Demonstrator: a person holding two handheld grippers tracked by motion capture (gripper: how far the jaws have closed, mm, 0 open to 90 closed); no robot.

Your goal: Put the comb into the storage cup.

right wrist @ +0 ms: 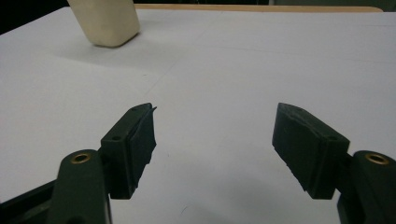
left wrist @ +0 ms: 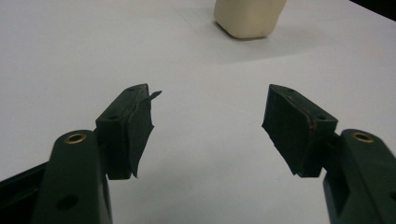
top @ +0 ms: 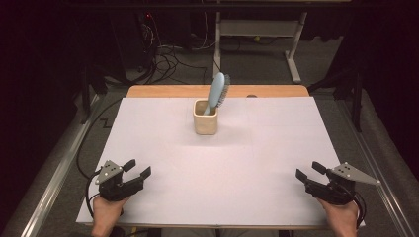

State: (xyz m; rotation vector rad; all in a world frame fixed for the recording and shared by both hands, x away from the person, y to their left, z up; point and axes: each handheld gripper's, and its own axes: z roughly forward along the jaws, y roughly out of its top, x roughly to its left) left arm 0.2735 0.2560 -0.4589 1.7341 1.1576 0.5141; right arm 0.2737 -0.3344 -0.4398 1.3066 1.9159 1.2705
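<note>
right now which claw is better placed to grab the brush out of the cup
Left, narrowly. The left claw sits slightly nearer the cup; the brush leans away from it. The right claw is farther. Both are open.

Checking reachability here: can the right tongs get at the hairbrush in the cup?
Probably yes. The right tongs are open, and only bare white table lies between them and the hairbrush standing in the cup.

Your hairbrush (top: 218,92): handle end hidden inside the cup (top: 205,122). In both gripper views, the cup's top is cut off.
</note>
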